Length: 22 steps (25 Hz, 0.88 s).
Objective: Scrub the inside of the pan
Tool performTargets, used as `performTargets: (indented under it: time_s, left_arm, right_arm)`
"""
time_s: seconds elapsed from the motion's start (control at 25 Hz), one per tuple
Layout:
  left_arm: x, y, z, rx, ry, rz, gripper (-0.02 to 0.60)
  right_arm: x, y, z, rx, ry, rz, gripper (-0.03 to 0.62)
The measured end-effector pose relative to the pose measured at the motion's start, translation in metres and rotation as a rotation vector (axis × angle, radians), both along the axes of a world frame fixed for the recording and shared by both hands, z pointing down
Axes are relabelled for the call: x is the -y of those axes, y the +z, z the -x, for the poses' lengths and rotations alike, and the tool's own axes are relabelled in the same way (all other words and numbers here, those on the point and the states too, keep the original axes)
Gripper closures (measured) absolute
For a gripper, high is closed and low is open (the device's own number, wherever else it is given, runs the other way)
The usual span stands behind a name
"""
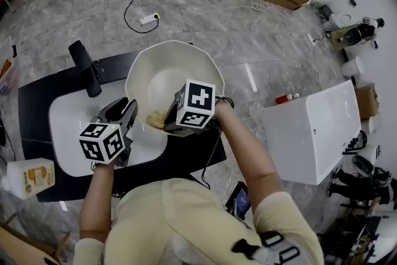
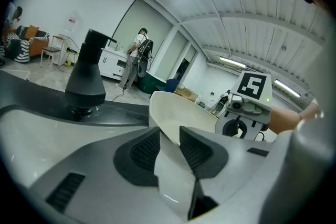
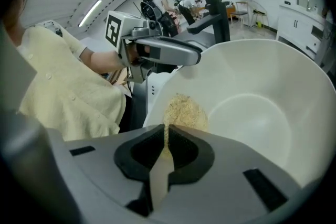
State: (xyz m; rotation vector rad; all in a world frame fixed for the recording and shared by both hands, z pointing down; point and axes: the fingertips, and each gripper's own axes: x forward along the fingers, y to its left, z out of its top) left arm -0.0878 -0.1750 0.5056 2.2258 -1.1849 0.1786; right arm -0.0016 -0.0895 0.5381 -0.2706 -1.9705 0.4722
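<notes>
A cream-white pan [image 1: 166, 74] tilts over the white sink top [image 1: 65, 124]. My left gripper [image 1: 126, 113] is shut on the pan's near-left edge; in the left gripper view a white strip of the pan [image 2: 176, 113] runs between the jaws of that gripper [image 2: 170, 136]. My right gripper [image 1: 167, 123] reaches inside the pan, shut on a tan scrubbing pad [image 1: 156, 117]. In the right gripper view the pad [image 3: 181, 112] presses against the pan's inner wall [image 3: 257, 107] just beyond the right gripper [image 3: 167, 131], and the left gripper [image 3: 157, 52] shows at the rim.
A black faucet [image 1: 85, 68] stands behind the pan on the left, also in the left gripper view as a black faucet [image 2: 86, 78]. A soap bottle [image 1: 28, 177] lies at the counter's near-left. A white cabinet [image 1: 310, 130] stands to the right. Cables cross the floor.
</notes>
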Motion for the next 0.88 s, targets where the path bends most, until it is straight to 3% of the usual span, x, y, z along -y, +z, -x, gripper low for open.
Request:
performTargets:
  time_s: [0.24,0.48,0.88]
  left_arm:
    - [-0.001,-0.002,-0.001,0.025,-0.004,-0.01,0.479]
    - [-0.002,-0.002,-0.002,0.033,-0.004,-0.014,0.479]
    - [-0.002,-0.001,-0.001,0.053,-0.007,-0.02,0.479]
  right_arm:
    - [-0.008,-0.001,-0.033,-0.145,-0.092,0.05,0.559]
    - [-0.006,0.001,-0.068,-0.323,-0.161,0.029,0.559]
    - [0.022,0.013,-0.11,-0.56,-0.187,-0.117,0.559]
